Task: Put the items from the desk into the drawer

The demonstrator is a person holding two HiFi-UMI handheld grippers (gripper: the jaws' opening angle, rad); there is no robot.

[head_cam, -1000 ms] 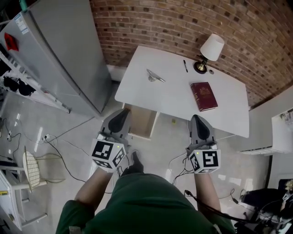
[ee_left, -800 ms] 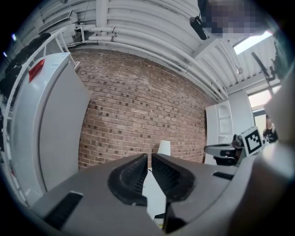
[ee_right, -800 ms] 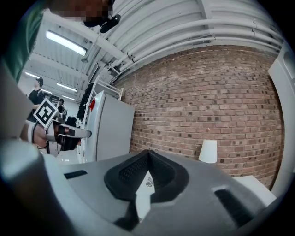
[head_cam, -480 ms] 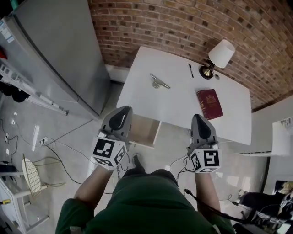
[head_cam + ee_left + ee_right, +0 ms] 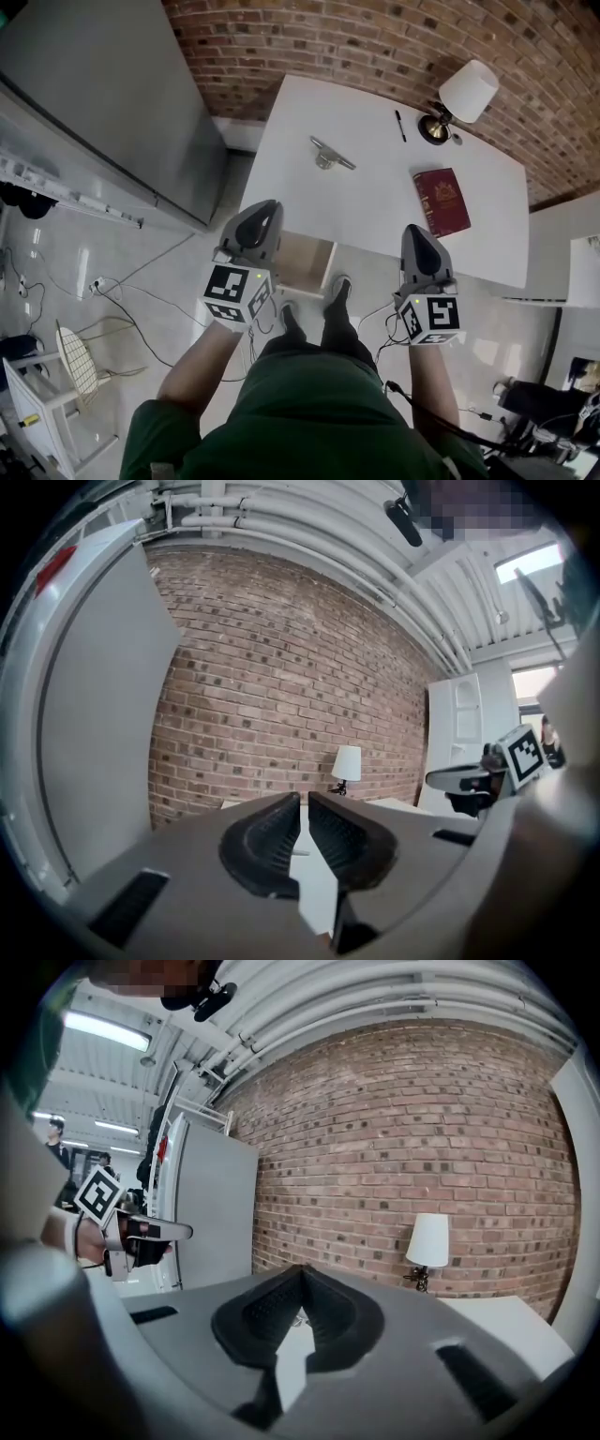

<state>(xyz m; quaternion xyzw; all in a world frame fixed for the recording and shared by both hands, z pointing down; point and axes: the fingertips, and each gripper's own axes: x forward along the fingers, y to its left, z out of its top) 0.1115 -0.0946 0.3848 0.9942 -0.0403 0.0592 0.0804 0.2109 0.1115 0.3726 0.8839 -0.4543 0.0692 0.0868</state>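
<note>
A white desk stands against the brick wall. On it lie a dark red book, a black pen and a small silver metal item. Under the desk's near left edge a wooden drawer is pulled open. My left gripper is shut and empty, hanging just left of the drawer in the head view. My right gripper is also shut and empty, over the desk's near edge just below the book. The left gripper and the right gripper both point roughly level at the wall.
A lamp with a white shade stands at the desk's far right corner. A tall grey fridge stands left of the desk. Cables and a wire chair lie on the floor at left. The person's feet are by the drawer.
The person has stepped toward the desk, so both grippers have moved forward and now reach its near edge. A foot now shows beside the drawer. Both grippers stayed shut.
</note>
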